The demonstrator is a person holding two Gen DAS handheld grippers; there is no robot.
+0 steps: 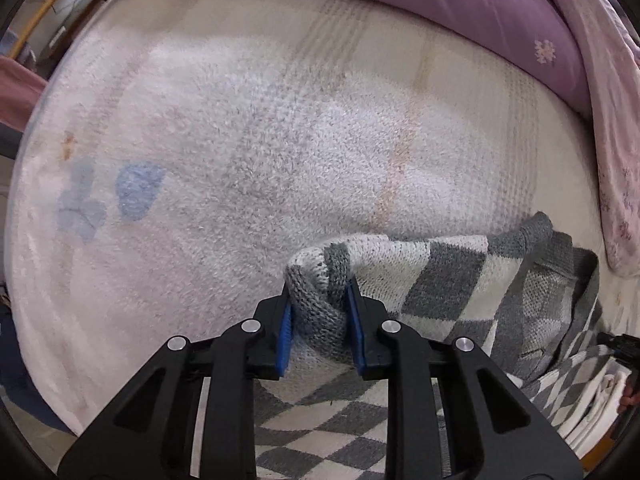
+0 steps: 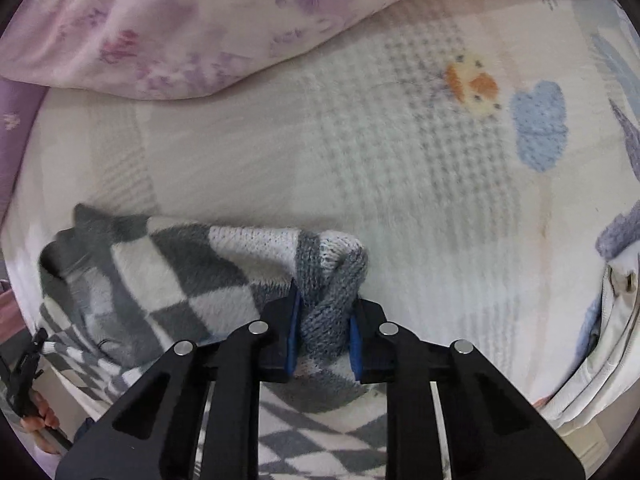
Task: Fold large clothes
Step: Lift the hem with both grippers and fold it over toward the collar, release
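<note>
Most of both views is filled by a white fleecy bed cover (image 1: 224, 128) with faint blue motifs, bordered along the top of the left wrist view by a purple quilt (image 1: 460, 4) and at the upper left of the right wrist view by a pink floral pillow (image 2: 168, 28). A grey-and-white checked knitted sweater (image 1: 460, 280) is seen across the lower right of the left view and the lower left of the right view. A bunched grey ribbed edge of it is clamped between the nearly closed blue-padded jaws of the left gripper (image 1: 320, 320) and likewise of the right gripper (image 2: 326, 320).
</note>
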